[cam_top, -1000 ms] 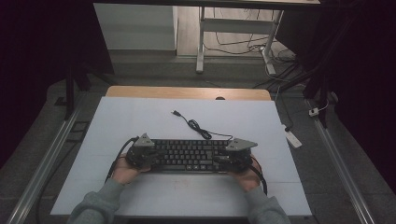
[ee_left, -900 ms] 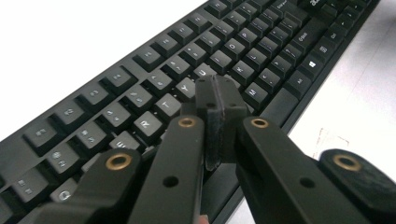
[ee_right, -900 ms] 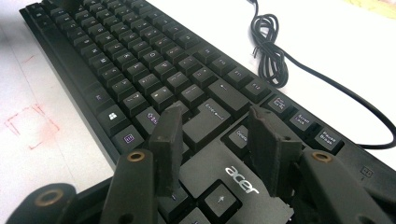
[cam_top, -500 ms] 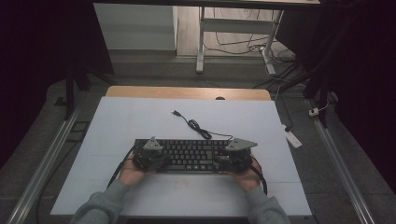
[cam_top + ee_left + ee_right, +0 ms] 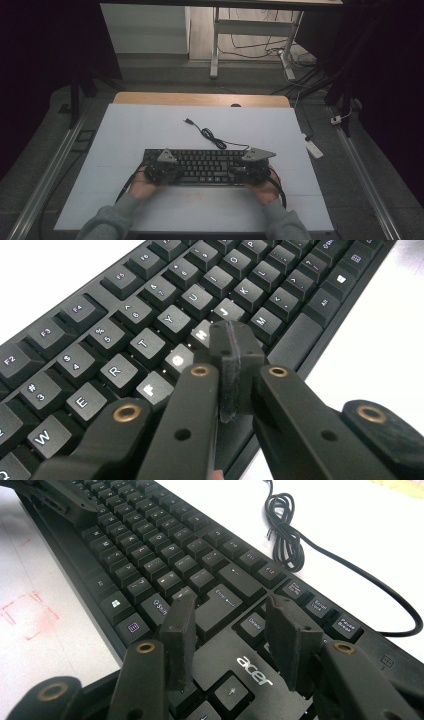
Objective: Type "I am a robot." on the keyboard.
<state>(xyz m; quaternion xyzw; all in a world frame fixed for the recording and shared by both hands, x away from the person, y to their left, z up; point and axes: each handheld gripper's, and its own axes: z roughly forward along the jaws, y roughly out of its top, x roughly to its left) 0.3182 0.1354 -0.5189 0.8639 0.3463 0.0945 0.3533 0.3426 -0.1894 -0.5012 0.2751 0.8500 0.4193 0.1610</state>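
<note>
A black Acer keyboard (image 5: 205,165) lies flat on the white table (image 5: 150,130), its cable (image 5: 212,137) coiled behind it. My left gripper (image 5: 169,172) hovers over the keyboard's left half. In the left gripper view its jaws are shut (image 5: 235,357) with nothing between them, tips just above the H key (image 5: 201,333), and I cannot tell whether they touch. My right gripper (image 5: 246,172) sits over the keyboard's right end. Seen from the right gripper view it is open (image 5: 235,630), its fingers (image 5: 179,630) standing either side of the Enter key (image 5: 222,607) and the logo.
The cable's USB plug (image 5: 188,121) lies loose on the table behind the keyboard. A red pencilled square (image 5: 30,612) marks the table in front of the keyboard. A white power strip (image 5: 314,147) lies on the floor right of the table.
My left gripper has slid right from the keyboard's left end over the letter keys. The right gripper and keyboard have stayed put.
</note>
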